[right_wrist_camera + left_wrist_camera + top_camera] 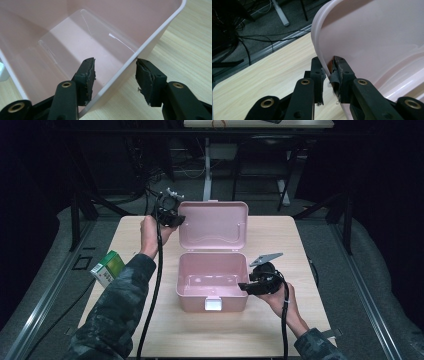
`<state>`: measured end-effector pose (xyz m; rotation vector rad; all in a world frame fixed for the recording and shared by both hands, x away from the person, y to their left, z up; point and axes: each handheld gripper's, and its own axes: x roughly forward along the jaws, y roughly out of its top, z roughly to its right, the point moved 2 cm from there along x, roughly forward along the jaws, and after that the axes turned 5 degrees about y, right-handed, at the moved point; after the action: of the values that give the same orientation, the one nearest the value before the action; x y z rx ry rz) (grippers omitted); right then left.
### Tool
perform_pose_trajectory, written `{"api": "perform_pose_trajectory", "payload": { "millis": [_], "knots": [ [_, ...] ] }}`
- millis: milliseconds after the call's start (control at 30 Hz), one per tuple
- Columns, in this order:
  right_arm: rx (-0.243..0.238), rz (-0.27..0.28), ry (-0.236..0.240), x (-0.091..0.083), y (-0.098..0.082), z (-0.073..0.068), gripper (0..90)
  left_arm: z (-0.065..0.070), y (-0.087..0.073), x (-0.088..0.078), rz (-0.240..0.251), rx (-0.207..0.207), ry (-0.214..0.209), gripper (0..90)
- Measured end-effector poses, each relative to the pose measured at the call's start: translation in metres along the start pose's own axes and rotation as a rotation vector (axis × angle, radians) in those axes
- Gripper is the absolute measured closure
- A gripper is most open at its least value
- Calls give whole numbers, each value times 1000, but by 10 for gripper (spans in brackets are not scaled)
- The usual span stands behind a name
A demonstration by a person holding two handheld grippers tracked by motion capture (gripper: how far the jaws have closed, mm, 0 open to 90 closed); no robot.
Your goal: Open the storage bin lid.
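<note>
No print on the green-and-white carton (107, 267) can be read.

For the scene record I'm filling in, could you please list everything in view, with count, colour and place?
box: one, pink, middle of the table, open and empty inside
lid: one, pink, hinged at the box's far side, standing upright
latch: one, white, on the box's near wall
carton: one, green and white, at the table's left edge
table: one, light wood, under all of it
second table: one, light top, far back across the floor
left gripper: one, black, fingers shut on the lid's left edge
right gripper: one, black, fingers straddling the box's right wall, not pressing it
forearms: two, camouflage sleeves, entering from the bottom
</note>
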<state>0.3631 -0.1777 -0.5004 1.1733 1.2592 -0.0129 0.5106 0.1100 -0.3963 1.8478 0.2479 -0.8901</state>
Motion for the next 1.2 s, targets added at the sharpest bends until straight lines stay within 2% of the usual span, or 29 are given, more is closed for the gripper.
{"api": "perform_pose_trajectory", "payload": {
  "millis": [133, 267, 800, 1000, 1100, 1200],
  "knots": [
    [5, 4, 4, 0, 0, 0, 489, -1, 0, 5, -10, -1, 3, 788],
    [0, 4, 9, 0, 0, 1, 488, -3, 0, 9, -7, -25, -11, 791],
    [12, 5, 16, 1, 0, 1, 480, -5, 3, 27, -58, -33, -12, 785],
    [13, 6, 18, 1, 0, 2, 480, -5, 2, 36, -75, -57, -14, 785],
    [10, 5, 17, 1, 0, 2, 481, -7, 3, 39, -89, -54, -18, 785],
    [13, 6, 19, 1, 0, 2, 481, -8, 2, 43, -105, -76, -29, 785]
  ]
}}
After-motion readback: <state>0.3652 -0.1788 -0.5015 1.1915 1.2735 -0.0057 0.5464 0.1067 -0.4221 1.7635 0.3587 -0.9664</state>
